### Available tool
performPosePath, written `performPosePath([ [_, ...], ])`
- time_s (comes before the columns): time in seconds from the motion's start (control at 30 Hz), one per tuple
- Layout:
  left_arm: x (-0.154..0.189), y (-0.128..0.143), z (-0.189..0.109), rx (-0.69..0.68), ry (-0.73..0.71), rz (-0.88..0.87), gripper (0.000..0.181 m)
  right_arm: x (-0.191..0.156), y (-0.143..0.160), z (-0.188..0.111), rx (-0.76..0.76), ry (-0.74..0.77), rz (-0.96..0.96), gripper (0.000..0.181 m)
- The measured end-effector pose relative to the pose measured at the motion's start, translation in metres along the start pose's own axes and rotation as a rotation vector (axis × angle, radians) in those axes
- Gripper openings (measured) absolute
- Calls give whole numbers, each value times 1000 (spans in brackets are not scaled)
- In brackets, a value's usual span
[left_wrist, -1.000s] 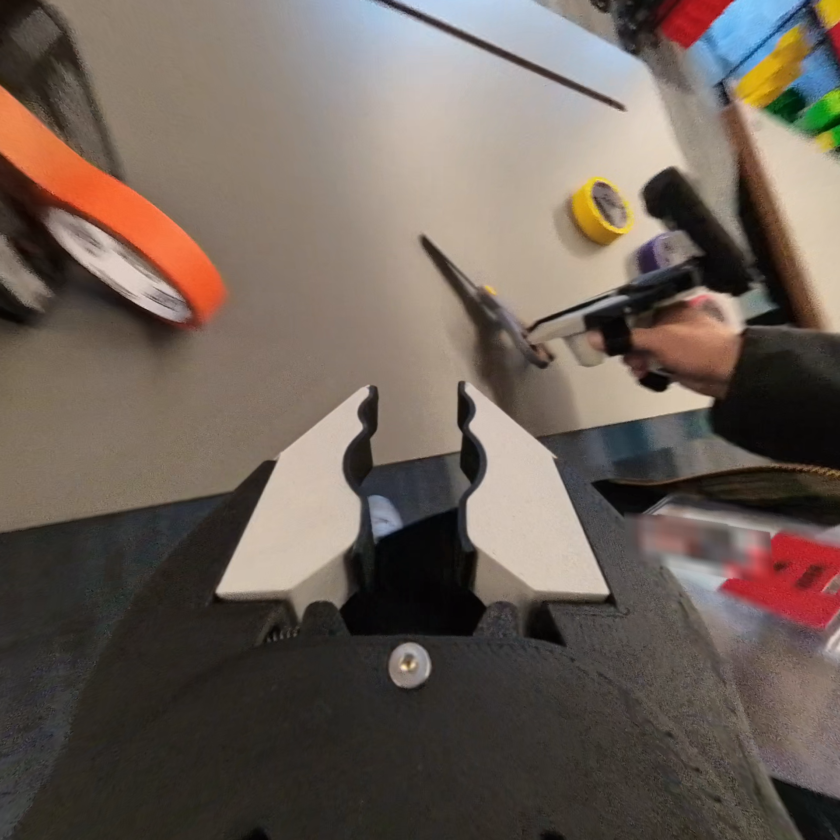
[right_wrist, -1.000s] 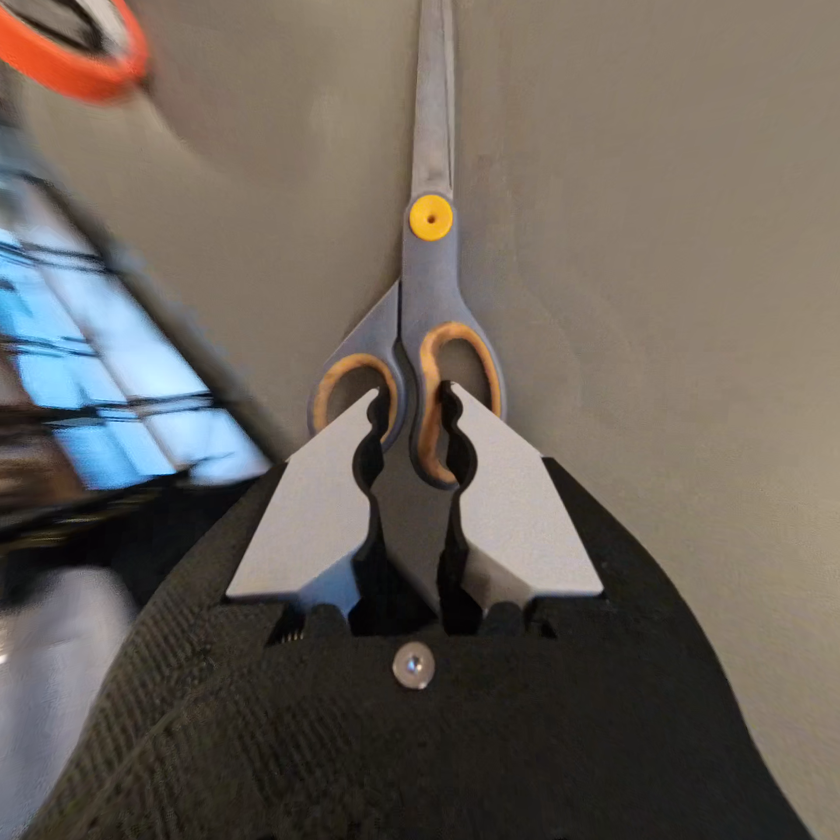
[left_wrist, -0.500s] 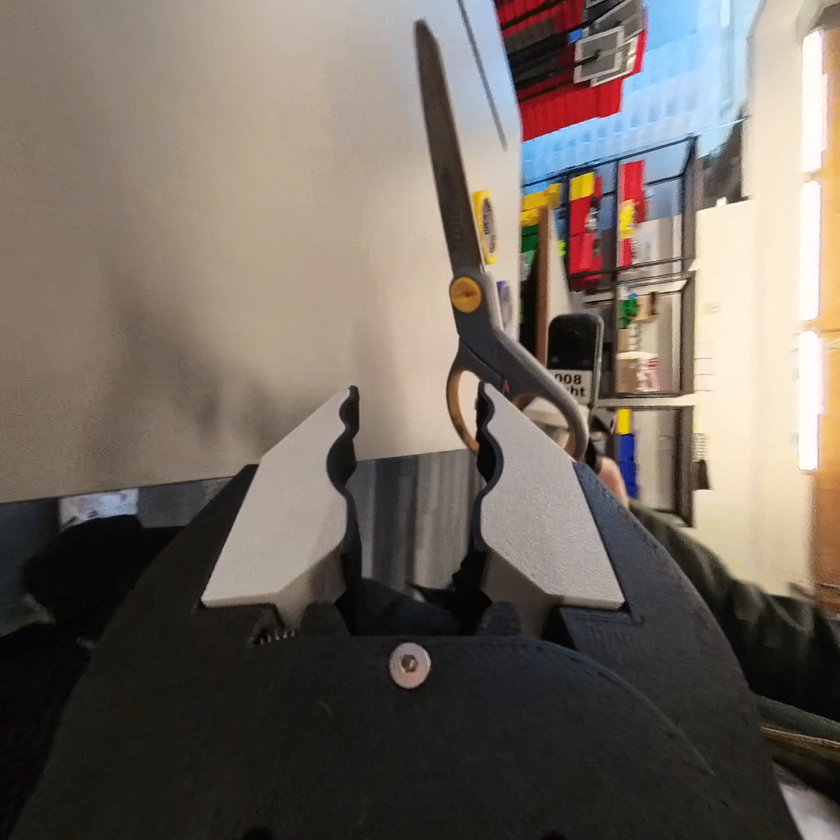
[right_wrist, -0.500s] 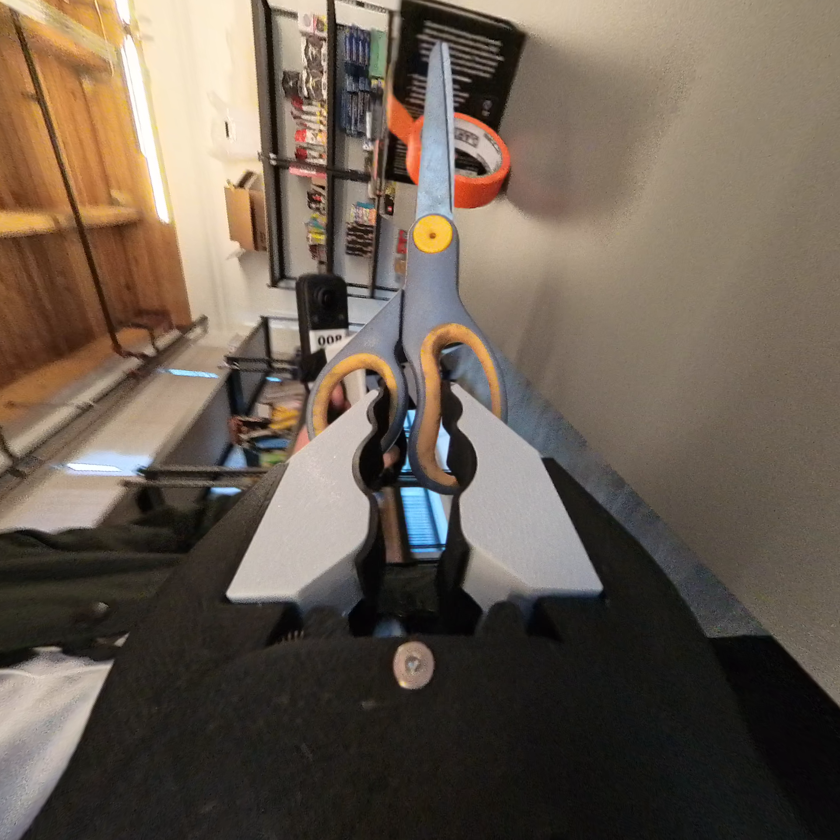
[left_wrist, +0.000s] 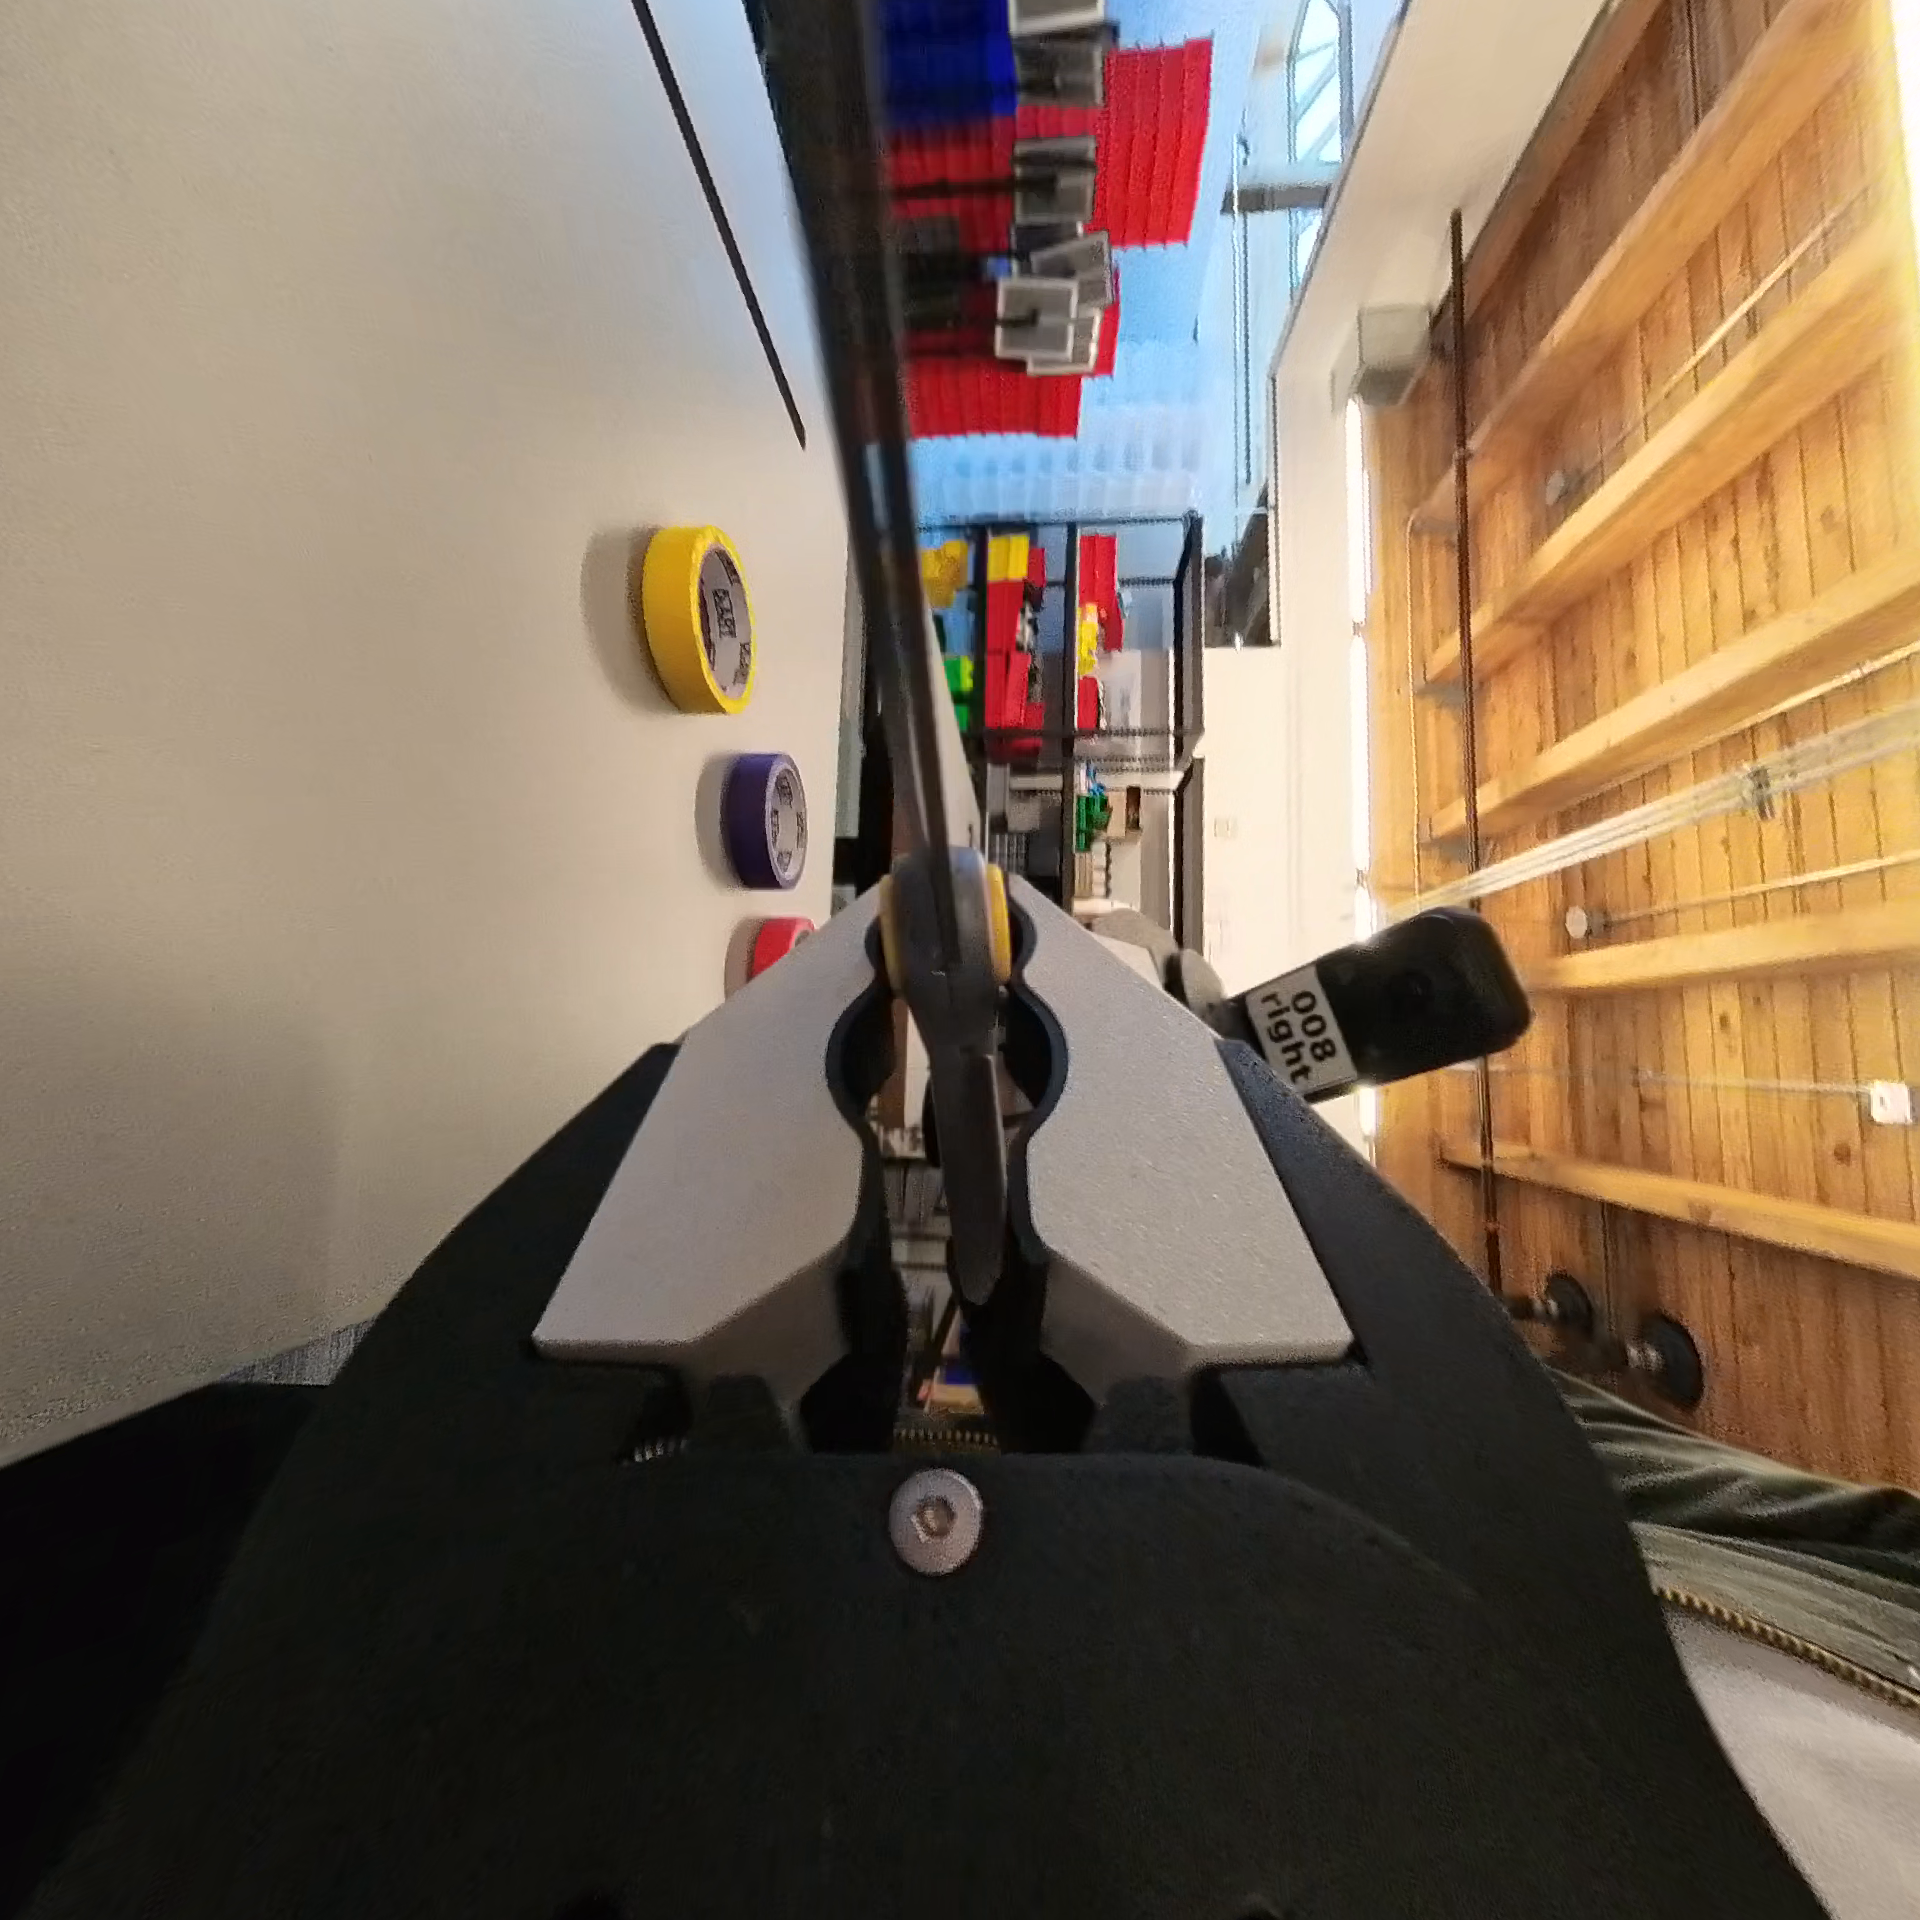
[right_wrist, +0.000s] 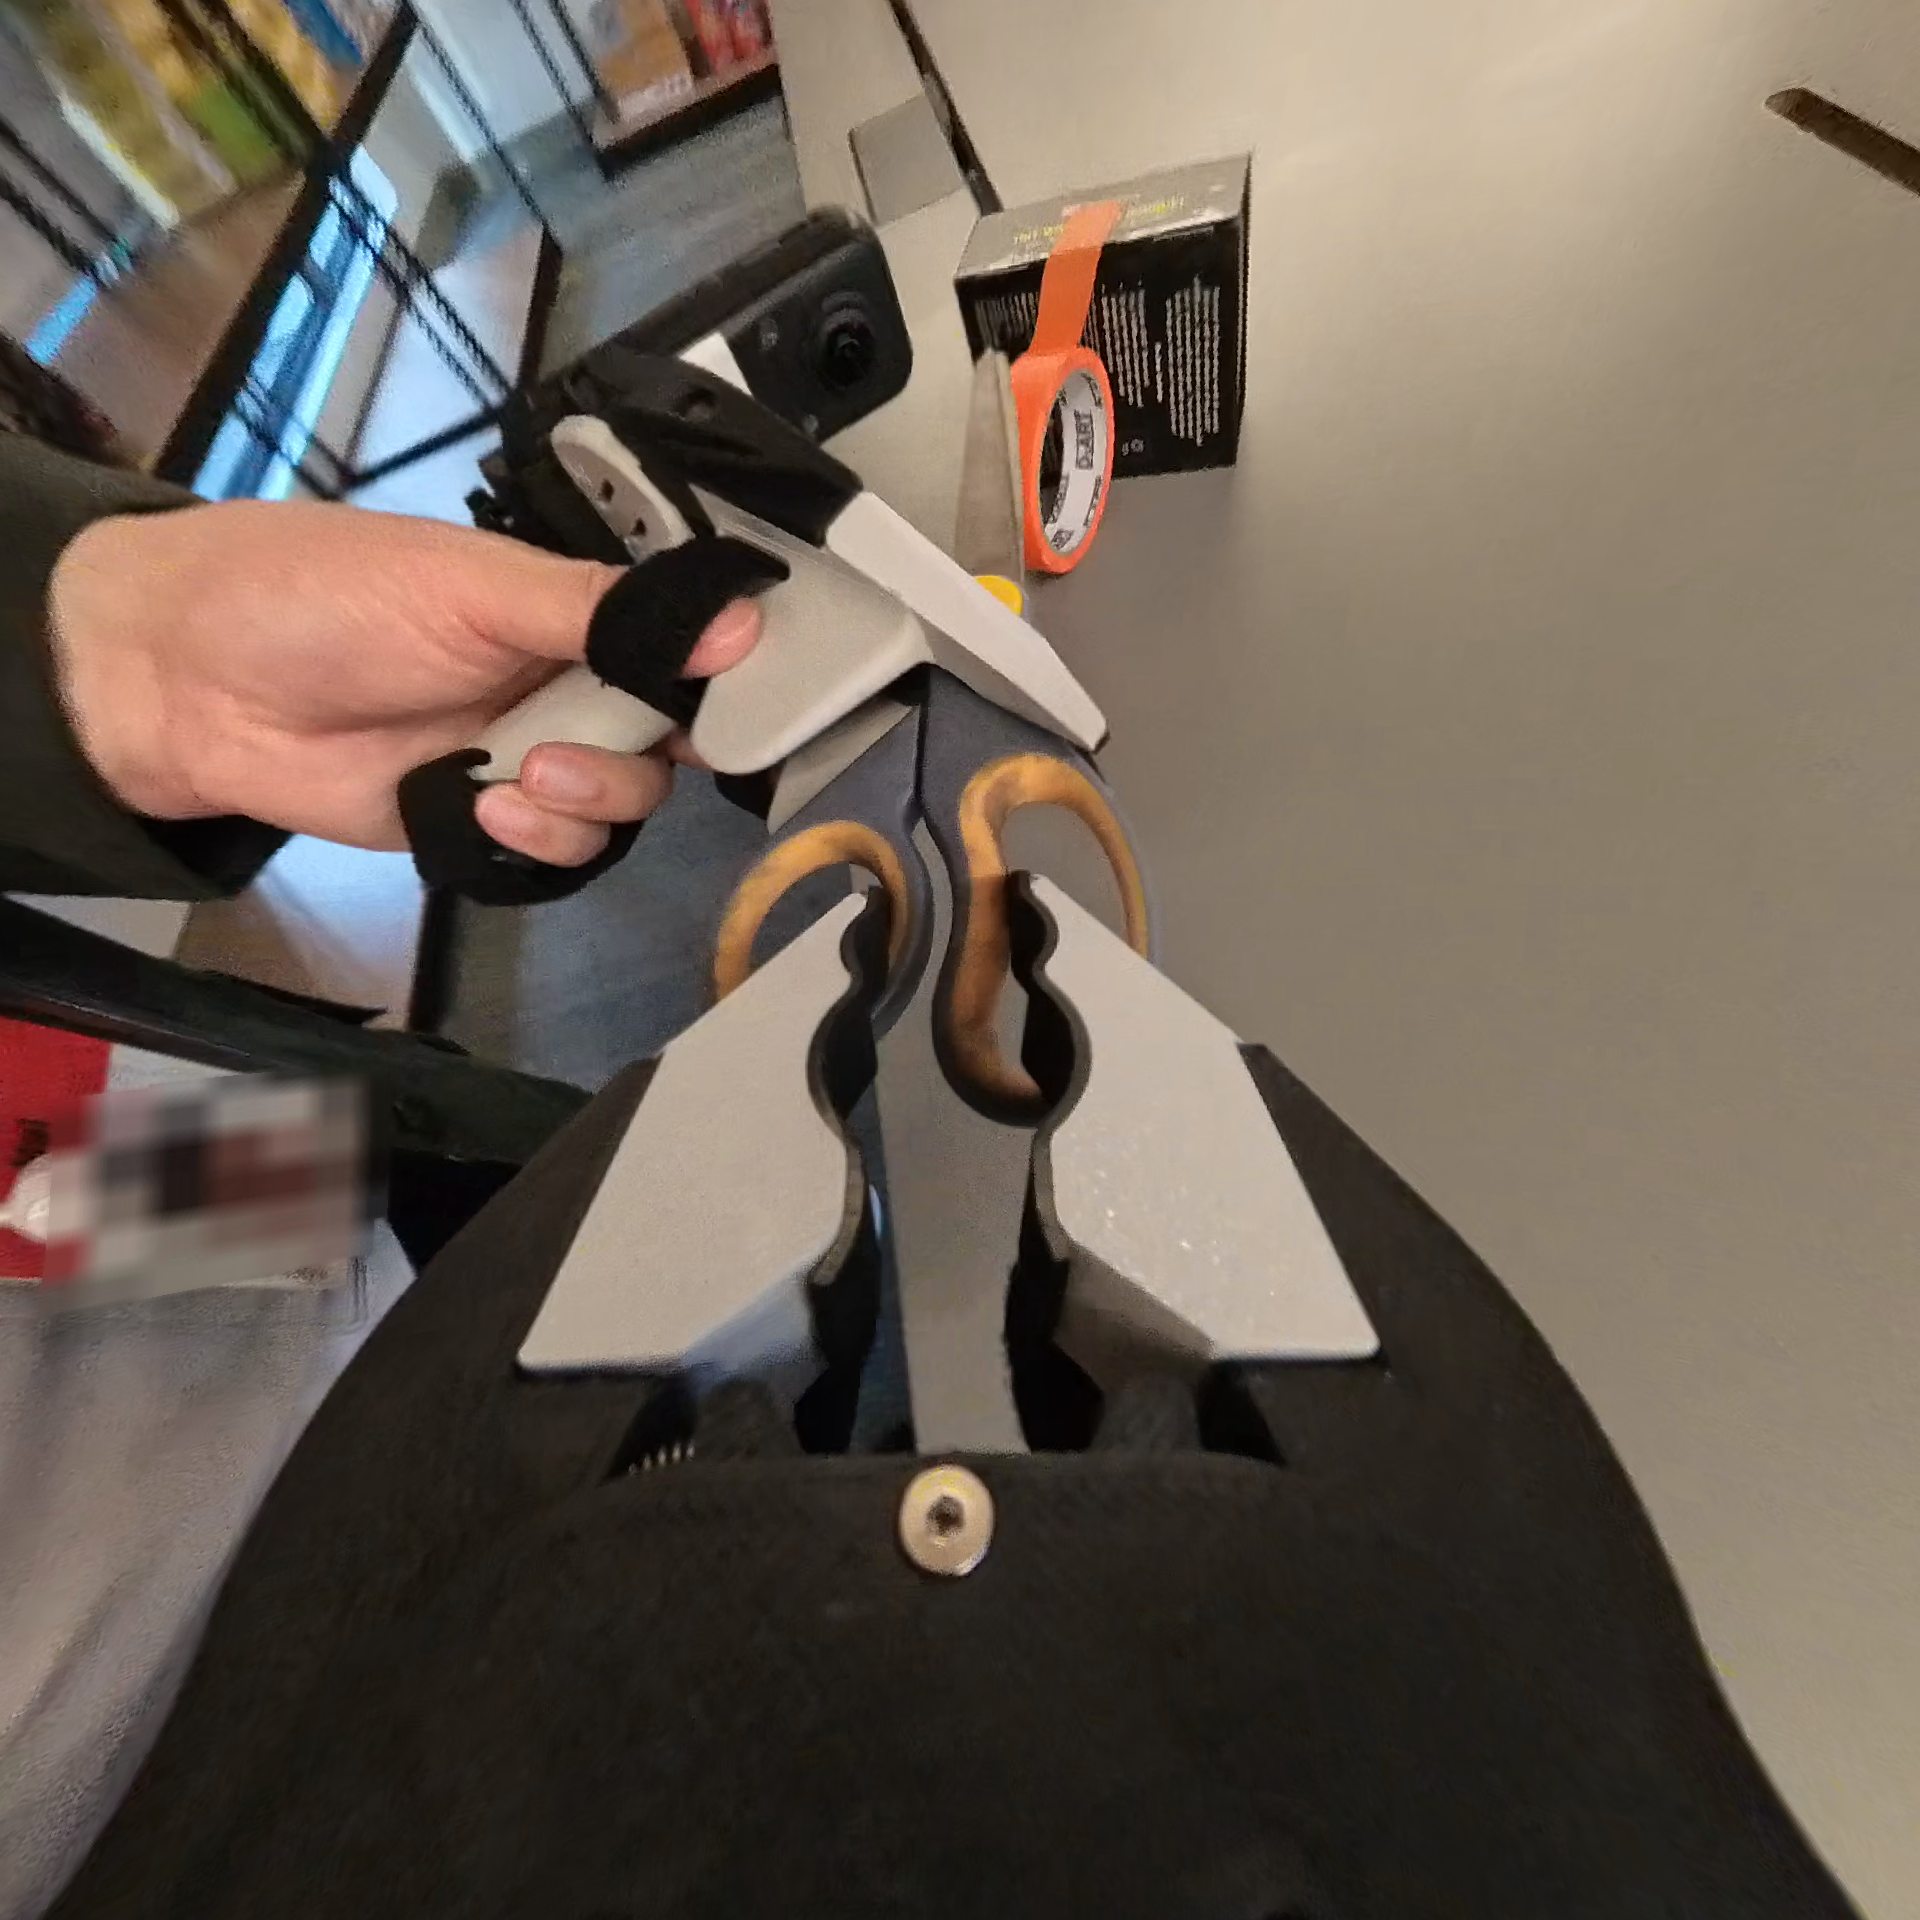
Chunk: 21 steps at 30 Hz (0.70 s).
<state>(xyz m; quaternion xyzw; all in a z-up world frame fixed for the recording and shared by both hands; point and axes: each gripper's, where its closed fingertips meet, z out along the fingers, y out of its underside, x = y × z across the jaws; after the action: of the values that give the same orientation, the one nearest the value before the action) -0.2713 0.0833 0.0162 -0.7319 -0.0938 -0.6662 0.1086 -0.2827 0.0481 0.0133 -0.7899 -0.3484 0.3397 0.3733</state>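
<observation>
Grey scissors (right_wrist: 940, 748) with orange-lined handle loops are held in the air between both grippers, blades closed. My right gripper (right_wrist: 940, 899) is shut on the handle, with the inner rim of the right loop between its fingers. My left gripper (left_wrist: 943, 920) is shut on the scissors (left_wrist: 961, 1091) at the yellow pivot, seen edge-on, with the blade running up and away. In the right wrist view, a hand (right_wrist: 312, 665) holds the left gripper (right_wrist: 951, 696) clamped across the scissors just above the loops. The right gripper's camera (left_wrist: 1403, 1003) shows behind my left fingers.
Yellow (left_wrist: 696, 620), purple (left_wrist: 764, 821) and red (left_wrist: 774, 948) tape rolls lie in a row on the pale table (left_wrist: 312, 727). An orange tape roll (right_wrist: 1065, 462) stands by a black box (right_wrist: 1164, 322), with a strip stuck to it. Shelving and a wooden wall lie beyond. Left and right tips are no more than a few centimetres apart.
My right gripper lifted the scissors off the table. My left gripper swung in from the side and closed on the scissors at the pivot.
</observation>
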Motion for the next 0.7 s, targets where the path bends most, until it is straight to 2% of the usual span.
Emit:
performPosePath([
  [0.1,-1,-5,13,82,-45,-28,12,13,5,-4,-107,-33,-33,24],
  [0.17,-2,-6,20,125,-94,-27,13,24,15,-3,-223,-18,-106,36],
  [0.27,-6,-8,27,177,-184,4,13,33,27,2,-366,-33,-164,35],
  [0.33,-11,-10,29,200,-245,14,13,36,32,6,-407,-67,-140,35],
  [0.4,-15,-11,32,206,-281,7,14,38,34,10,-411,-108,-102,46],
  [0.5,-18,-13,33,226,-284,-31,15,41,35,12,-404,-133,-133,51],
  [0.57,-20,-15,34,234,-288,-47,15,39,37,15,-405,-159,-142,65],
  [0.63,-23,-15,37,232,-308,-40,15,35,41,19,-423,-167,-169,92],
  [0.7,-25,-13,41,219,-324,-29,16,35,50,22,-475,-151,-190,100],
])
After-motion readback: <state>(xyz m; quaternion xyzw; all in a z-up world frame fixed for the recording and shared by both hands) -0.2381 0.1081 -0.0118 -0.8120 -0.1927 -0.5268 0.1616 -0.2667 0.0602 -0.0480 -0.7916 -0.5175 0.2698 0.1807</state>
